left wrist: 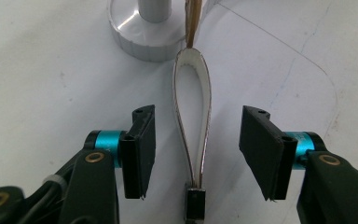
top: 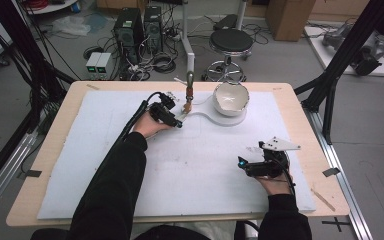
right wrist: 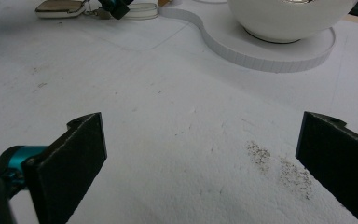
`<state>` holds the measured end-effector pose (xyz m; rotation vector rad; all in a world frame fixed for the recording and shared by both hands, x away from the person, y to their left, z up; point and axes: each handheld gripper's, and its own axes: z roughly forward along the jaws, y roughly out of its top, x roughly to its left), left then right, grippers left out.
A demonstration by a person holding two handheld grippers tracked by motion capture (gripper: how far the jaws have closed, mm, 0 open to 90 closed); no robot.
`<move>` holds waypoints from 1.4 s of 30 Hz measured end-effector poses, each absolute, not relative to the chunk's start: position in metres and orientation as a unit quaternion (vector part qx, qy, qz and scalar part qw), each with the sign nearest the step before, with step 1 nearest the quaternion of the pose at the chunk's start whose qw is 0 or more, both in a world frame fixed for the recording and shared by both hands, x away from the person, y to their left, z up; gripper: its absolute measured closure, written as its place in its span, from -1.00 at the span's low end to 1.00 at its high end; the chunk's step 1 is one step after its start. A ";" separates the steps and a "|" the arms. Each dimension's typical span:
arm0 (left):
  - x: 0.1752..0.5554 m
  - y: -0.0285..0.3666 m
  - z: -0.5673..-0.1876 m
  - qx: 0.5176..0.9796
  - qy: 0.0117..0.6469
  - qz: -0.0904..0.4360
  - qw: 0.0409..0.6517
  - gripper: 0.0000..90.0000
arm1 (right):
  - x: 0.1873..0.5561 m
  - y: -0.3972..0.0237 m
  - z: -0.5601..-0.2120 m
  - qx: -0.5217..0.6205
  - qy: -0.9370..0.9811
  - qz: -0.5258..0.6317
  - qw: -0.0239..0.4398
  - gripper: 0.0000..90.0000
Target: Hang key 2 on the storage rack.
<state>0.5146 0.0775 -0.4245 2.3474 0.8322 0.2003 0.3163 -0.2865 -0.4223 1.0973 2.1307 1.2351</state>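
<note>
1. White and thin, the bent strap loop (left wrist: 193, 116) lies on the white foam mat (top: 130, 165) on the counter, between the jaws of our left claw (left wrist: 193, 154), near the round silver stand base (left wrist: 144, 39).
2. We think it is light and bendy, so it may squash. We would pinch its two sides near the black clip (left wrist: 195, 205).
3. Our left claw is wide and holds nothing.
4. Our right claw (right wrist: 200, 158) is wide too, over bare mat.
5. The smooth white round bowl (top: 231, 98) looks hard and easy to break.
</note>
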 end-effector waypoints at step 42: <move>0.504 0.122 -0.370 0.879 0.318 0.097 0.341 0.93 | 0.313 -0.289 -0.418 0.391 0.758 0.473 0.222 -0.97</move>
